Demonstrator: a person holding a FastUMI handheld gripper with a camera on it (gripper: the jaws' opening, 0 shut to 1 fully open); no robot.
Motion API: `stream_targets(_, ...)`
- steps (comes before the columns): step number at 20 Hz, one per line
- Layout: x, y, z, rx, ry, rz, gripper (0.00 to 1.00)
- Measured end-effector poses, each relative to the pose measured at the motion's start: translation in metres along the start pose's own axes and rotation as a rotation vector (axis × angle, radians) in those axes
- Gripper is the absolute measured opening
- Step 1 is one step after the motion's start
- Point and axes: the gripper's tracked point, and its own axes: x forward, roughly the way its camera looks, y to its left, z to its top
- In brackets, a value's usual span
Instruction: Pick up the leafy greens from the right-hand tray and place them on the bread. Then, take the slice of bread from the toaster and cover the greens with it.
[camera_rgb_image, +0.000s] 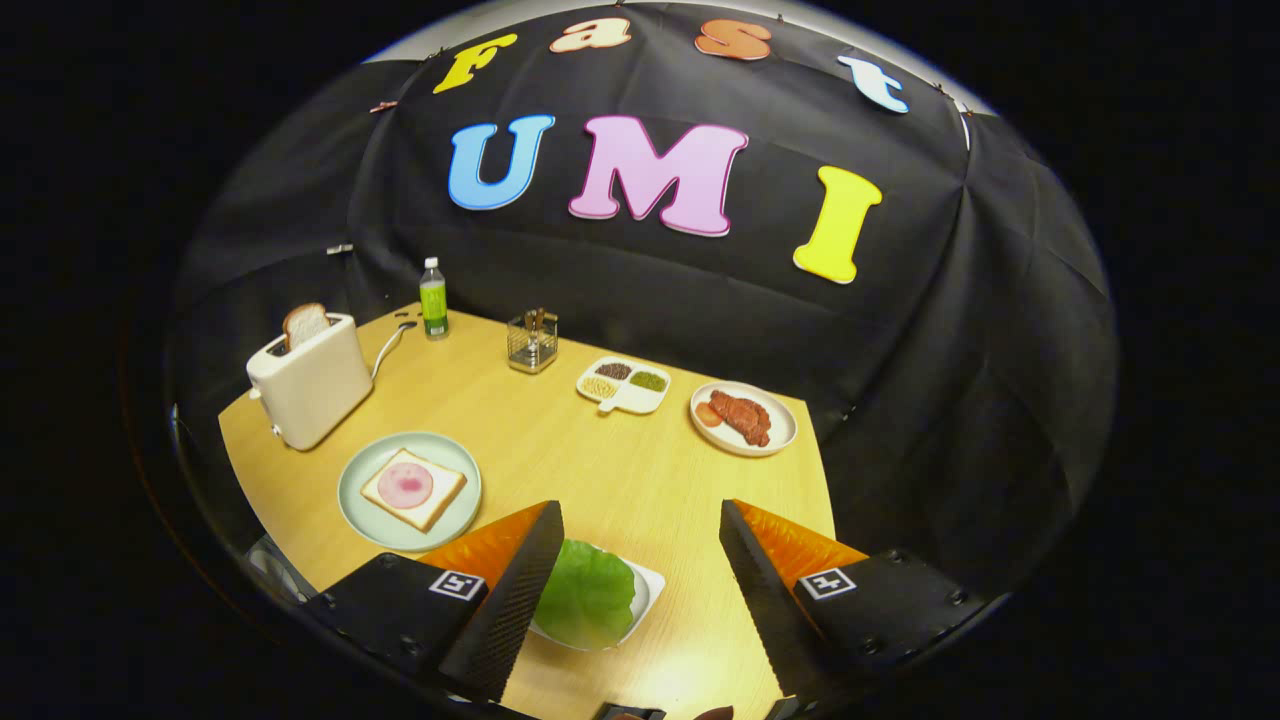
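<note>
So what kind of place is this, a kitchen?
Probably a staged booth, not a real kitchen: a toaster, plates of food like the bread and lettuce, black cloth behind. The open jaws hover above the lettuce.
</note>
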Motion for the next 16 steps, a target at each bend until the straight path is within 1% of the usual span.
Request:
stream_targets(6, 0.035, 0.033, -0.065, -0.017, 0.151, 0.134, 0.96)
stream_targets(10, 0.052, 0.054, -0.107, -0.073, 0.252, 0.223, 0.89)
stream_targets(12, 0.061, 0.058, -0.123, -0.077, 0.29, 0.24, 0.82)
stream_targets(13, 0.065, 0.059, -0.127, -0.074, 0.304, 0.242, 0.76)
stream_targets(16, 0.072, 0.06, -0.142, -0.071, 0.354, 0.255, 0.75)
